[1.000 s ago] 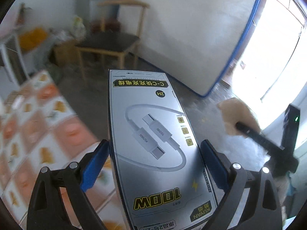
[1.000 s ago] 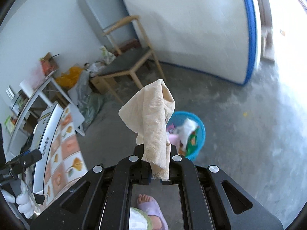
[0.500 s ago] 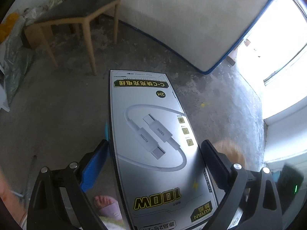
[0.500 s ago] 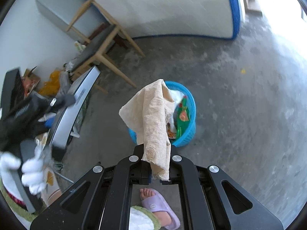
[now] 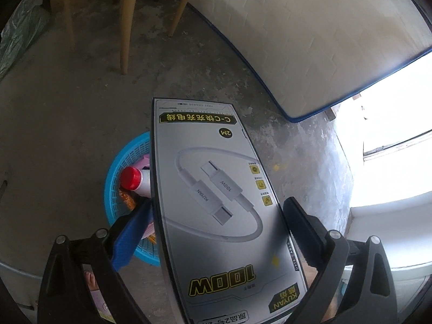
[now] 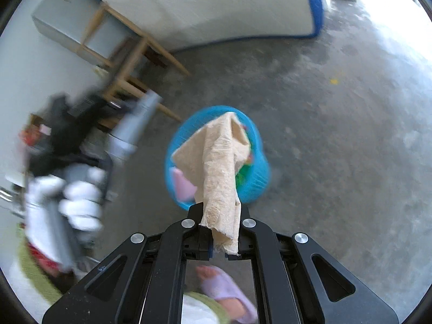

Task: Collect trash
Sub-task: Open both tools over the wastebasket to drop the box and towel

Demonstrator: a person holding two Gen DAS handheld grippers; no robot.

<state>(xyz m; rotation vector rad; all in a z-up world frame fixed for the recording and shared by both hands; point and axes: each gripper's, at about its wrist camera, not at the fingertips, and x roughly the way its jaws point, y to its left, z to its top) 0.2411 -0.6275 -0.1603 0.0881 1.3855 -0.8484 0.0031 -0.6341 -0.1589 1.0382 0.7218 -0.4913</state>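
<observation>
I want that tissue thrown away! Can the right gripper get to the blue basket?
Probably yes. The right gripper, jaws shut on the crumpled paper towel, hangs above the blue basket, with nothing between them. The basket's top is open.

A flat grey cardboard cable box (image 5: 216, 205), printed with a white charging cable and yellow "100W" lettering, hangs lengthwise above the round blue plastic mesh basket (image 5: 127, 159) on the concrete floor. A crumpled beige paper towel (image 6: 218, 172) droops over that basket too. Inside lie a red-capped white bottle (image 5: 135, 179) and pink and green scraps.
</observation>
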